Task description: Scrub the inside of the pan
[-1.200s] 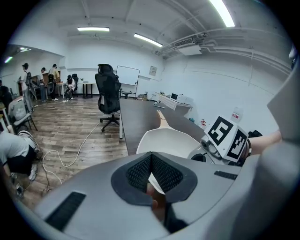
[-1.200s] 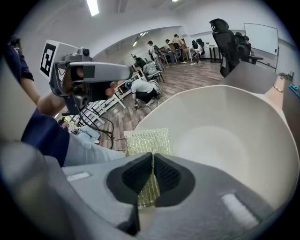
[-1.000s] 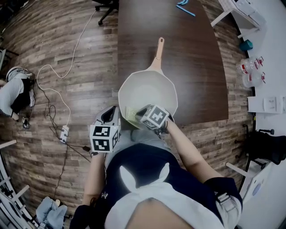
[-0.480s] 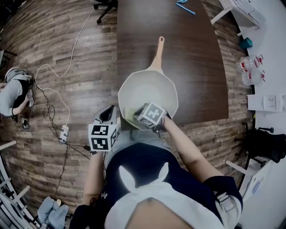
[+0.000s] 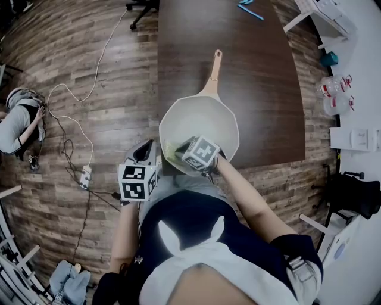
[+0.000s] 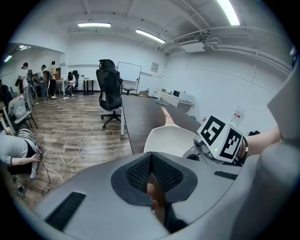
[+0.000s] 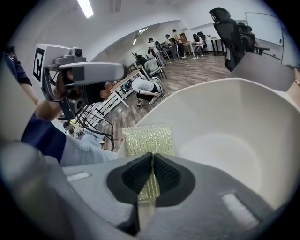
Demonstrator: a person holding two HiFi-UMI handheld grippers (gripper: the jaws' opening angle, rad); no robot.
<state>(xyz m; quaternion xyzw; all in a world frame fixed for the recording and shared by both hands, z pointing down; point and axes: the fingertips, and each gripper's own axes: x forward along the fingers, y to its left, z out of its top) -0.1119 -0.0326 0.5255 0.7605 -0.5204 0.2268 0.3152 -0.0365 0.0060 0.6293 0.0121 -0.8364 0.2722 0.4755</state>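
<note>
In the pan (image 5: 199, 122), the pad (image 7: 149, 139) — half-hidden by the right gripper (image 7: 152, 174).

In the right gripper view, the low part of the scrub pad (image 7: 147, 139) is tucked between the pads (image 7: 165, 173) of your right gripper (image 7: 153, 161), where you cannot see it. The pan (image 7: 225, 136) runs off the right edge there.

In the head view, the marker cube (image 5: 201, 153) covers that gripper's jaws and the pan's near rim.

In the left gripper view, a thin brown bit shows between the pads (image 6: 165, 173) of your left gripper (image 6: 151, 161). You cannot tell what it is.

The far end of the table (image 5: 238, 65) and a blue thing (image 5: 247, 11) on it are cut off at the top. The people (image 6: 47, 75) far back are too small to make out.
</note>
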